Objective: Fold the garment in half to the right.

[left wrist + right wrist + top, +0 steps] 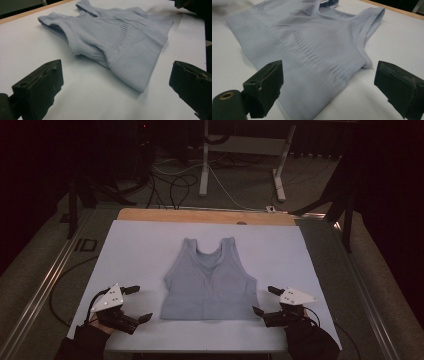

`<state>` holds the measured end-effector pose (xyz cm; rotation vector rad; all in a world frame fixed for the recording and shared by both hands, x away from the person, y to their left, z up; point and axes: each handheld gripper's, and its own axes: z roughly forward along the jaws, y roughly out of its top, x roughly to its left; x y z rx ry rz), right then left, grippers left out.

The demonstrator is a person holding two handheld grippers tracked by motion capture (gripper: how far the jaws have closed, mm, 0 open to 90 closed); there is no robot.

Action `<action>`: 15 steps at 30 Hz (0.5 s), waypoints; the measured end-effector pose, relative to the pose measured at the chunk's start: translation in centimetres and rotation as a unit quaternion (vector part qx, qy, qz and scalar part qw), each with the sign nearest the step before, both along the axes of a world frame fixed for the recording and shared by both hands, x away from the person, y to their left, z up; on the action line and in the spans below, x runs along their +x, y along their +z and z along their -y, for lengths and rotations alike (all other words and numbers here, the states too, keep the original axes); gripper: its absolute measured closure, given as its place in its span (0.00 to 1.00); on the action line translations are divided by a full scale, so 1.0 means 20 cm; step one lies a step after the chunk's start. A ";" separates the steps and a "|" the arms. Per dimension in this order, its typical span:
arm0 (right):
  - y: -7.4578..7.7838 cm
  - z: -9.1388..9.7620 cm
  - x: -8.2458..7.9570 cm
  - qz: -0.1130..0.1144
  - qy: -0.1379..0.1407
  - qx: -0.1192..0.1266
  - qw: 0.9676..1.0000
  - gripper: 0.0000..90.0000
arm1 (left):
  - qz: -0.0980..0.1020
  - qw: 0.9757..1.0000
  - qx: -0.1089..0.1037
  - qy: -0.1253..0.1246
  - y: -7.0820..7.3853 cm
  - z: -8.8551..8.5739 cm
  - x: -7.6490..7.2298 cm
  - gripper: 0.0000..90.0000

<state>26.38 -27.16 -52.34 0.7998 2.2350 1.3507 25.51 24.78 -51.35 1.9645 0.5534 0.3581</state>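
1. A pale blue top [209,282] lies flat near the middle of a white sheet [140,245] that covers the table.
2. Its straps point to the far side; its hem runs along the near side.
3. The left gripper [136,304] rests on the sheet, just left of the top's near left corner, apart from the cloth.
4. Its jaws stand wide and released, with nothing between them.
5. In the left gripper view, the top [117,42] lies ahead of the two black jaws, its hem corner nearest to them, with bare sheet [85,95] between.
6. The right gripper [265,301] rests on the sheet at the top's near right corner, very close to the hem edge; whether it touches cannot be told from above.
7. Its jaws also stand wide and released.
8. In the right gripper view, the top [312,47] reaches in between the jaws, its hem low by the left jaw, but the pads do not press on it.
9. A gloved hand holds each gripper at the near edge of the table.
10. A strip of bare wood [200,216] shows at the table's far edge, beyond the sheet.
11. Farther off, cables [172,182] lie on the floor by white table legs [204,160].
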 end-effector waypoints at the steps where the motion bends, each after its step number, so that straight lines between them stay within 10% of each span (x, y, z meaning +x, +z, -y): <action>1: 0.00 0.00 0.00 0.000 0.000 -0.002 1.000 0.10 | -0.002 1.000 0.001 -0.001 0.00 0.00 0.00 0.00; 15: 0.00 -0.02 -0.01 0.009 0.001 -0.019 1.000 0.10 | -0.001 1.000 0.006 -0.013 0.01 0.03 -0.01 0.00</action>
